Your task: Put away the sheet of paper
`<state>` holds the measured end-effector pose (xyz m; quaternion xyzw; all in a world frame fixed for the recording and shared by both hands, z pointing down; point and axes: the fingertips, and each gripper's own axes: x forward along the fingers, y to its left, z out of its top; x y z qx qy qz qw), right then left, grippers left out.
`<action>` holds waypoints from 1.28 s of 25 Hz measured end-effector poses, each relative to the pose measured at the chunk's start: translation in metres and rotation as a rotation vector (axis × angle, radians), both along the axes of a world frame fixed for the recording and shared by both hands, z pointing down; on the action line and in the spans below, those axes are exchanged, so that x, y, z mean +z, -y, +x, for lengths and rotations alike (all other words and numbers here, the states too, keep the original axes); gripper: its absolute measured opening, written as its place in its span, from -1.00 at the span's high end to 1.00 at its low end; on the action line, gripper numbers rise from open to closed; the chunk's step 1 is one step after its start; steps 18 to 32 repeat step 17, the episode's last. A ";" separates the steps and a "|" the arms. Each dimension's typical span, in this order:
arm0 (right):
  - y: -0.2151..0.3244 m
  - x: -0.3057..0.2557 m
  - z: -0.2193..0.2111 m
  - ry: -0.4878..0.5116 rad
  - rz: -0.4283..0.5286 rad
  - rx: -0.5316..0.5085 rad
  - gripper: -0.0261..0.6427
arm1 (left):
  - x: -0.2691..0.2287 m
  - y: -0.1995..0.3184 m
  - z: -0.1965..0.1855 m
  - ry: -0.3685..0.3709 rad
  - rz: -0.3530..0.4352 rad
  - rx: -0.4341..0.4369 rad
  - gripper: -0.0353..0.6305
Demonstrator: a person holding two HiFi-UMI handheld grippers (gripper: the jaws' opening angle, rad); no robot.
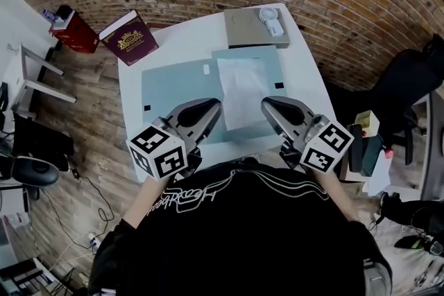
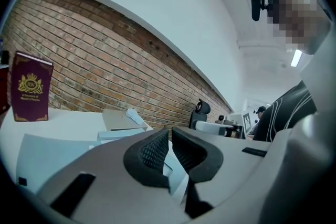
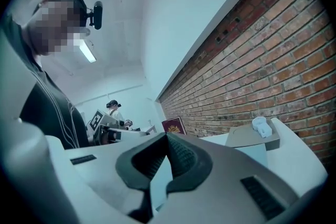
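Two grippers sit low at the near edge of the white table (image 1: 175, 44), one on each side of the sheet of paper (image 1: 243, 90). Left gripper (image 1: 212, 106): jaws closed together, pads almost meeting, and no view shows anything clamped between them. Its tip is just beside the sheet's near-left corner, over the blue. Right gripper (image 1: 268, 105): jaws also closed, tips meeting in the right gripper view, with only pale blue surface seen behind the slit lower down. Its tip is just beside the sheet's near-right edge. Can't tell if either tip touches the paper.

The sheet lies flat and uncovered, not tucked into anything, on the right pale blue folder panel (image 1: 269, 66). The left pale blue folder panel (image 1: 170, 97) lies beside it and overlaps it slightly at the middle. It is bare except for a small white tab (image 1: 206, 68) near its far edge. Can't tell if the panels are one open folder or two separate ones. Each panel has a small black mark at its outer side.

At the far end is a flat grey box (image 1: 243, 35), closed, with a small white fan (image 1: 272, 19) on its lid. A maroon book (image 1: 130, 37) stands at the table's far-left corner. A red box (image 1: 75, 32) is beyond it, off the table, contents not visible.
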<state>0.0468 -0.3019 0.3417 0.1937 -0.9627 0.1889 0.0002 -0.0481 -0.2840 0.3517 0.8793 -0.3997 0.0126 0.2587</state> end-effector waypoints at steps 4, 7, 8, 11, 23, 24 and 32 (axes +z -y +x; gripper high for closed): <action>0.002 -0.001 -0.004 0.000 0.000 -0.010 0.92 | -0.001 0.001 -0.002 0.007 0.001 -0.005 0.76; 0.004 0.002 -0.005 -0.004 -0.007 -0.014 0.92 | -0.002 0.003 -0.003 0.006 -0.001 -0.012 0.76; 0.004 0.002 -0.005 -0.003 -0.009 -0.016 0.92 | -0.002 0.004 -0.003 0.008 -0.003 -0.015 0.76; 0.006 0.004 -0.006 0.000 -0.011 -0.021 0.92 | -0.001 0.006 -0.004 0.012 -0.008 -0.022 0.76; 0.011 0.006 -0.005 -0.001 -0.014 -0.025 0.92 | 0.005 0.013 -0.001 0.019 -0.022 -0.028 0.76; 0.011 0.006 -0.005 -0.001 -0.014 -0.025 0.92 | 0.005 0.013 -0.001 0.019 -0.022 -0.028 0.76; 0.011 0.006 -0.005 -0.001 -0.014 -0.025 0.92 | 0.005 0.013 -0.001 0.019 -0.022 -0.028 0.76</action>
